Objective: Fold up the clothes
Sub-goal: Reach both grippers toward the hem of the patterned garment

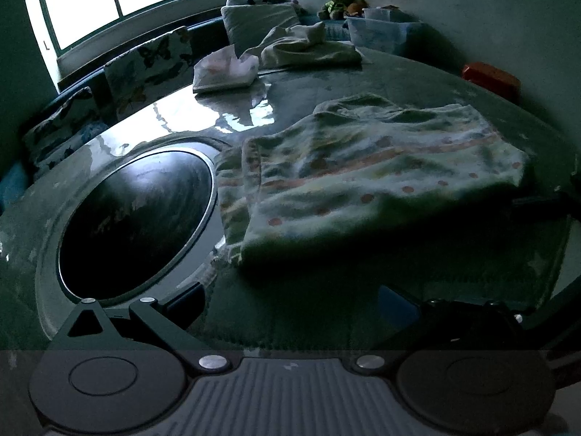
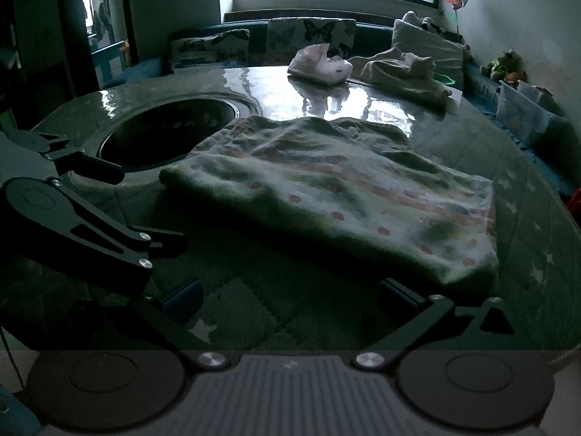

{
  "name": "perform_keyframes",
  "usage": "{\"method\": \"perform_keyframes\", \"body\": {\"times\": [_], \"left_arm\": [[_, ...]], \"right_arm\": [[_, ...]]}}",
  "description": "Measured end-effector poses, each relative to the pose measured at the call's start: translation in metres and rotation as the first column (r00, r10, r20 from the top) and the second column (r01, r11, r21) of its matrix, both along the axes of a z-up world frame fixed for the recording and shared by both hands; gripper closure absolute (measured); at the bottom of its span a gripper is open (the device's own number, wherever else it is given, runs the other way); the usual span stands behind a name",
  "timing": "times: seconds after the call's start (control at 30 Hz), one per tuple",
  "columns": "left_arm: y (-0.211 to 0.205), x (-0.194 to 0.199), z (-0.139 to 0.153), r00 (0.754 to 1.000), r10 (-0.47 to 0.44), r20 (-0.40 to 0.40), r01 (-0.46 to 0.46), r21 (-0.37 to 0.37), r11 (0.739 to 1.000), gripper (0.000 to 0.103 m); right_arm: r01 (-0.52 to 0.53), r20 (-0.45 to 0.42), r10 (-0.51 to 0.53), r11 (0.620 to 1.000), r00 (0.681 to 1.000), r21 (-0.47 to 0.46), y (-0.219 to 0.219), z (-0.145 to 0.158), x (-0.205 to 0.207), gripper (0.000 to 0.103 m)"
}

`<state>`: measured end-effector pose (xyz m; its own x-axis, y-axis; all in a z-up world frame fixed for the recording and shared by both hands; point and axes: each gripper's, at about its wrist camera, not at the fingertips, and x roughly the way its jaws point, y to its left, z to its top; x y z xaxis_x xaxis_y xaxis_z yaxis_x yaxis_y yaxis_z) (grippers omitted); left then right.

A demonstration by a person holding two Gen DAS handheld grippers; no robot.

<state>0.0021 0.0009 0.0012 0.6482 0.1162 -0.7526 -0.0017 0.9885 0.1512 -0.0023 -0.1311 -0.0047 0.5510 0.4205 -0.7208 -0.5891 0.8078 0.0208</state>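
Observation:
A pale garment with orange dots and stripes [image 1: 363, 170] lies folded on the round table, also in the right wrist view [image 2: 345, 185]. My left gripper [image 1: 290, 309] is open and empty, low over the table just in front of the garment's near edge. My right gripper [image 2: 290, 301] is open and empty, also just short of the garment's near edge. The left gripper [image 2: 109, 210] shows at the left of the right wrist view, beside the garment's left corner.
A round black inset [image 1: 134, 221] sits in the table [image 1: 417, 76] left of the garment. A tissue pack [image 1: 225, 71] and a heap of pale clothes [image 1: 308, 49] lie at the far side. Butterfly cushions [image 2: 310, 38], a bench and a plastic box [image 1: 381, 34] stand behind.

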Motion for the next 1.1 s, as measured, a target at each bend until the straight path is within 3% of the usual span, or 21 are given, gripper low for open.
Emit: {"method": "perform_keyframes", "body": {"times": [0.57, 1.1], "left_arm": [[0.016, 0.038, 0.020, 1.000, 0.000, 0.030, -0.001, 0.027, 1.000, 0.000], [0.034, 0.083, 0.030, 0.999, 0.026, 0.043, -0.027, 0.020, 0.999, 0.004]], "right_arm": [[0.009, 0.039, -0.012, 0.998, 0.999, 0.064, -0.002, 0.032, 0.052, 0.002], [0.058, 0.021, -0.059, 0.995, 0.998, 0.081, 0.008, 0.041, 0.138, 0.025]]}}
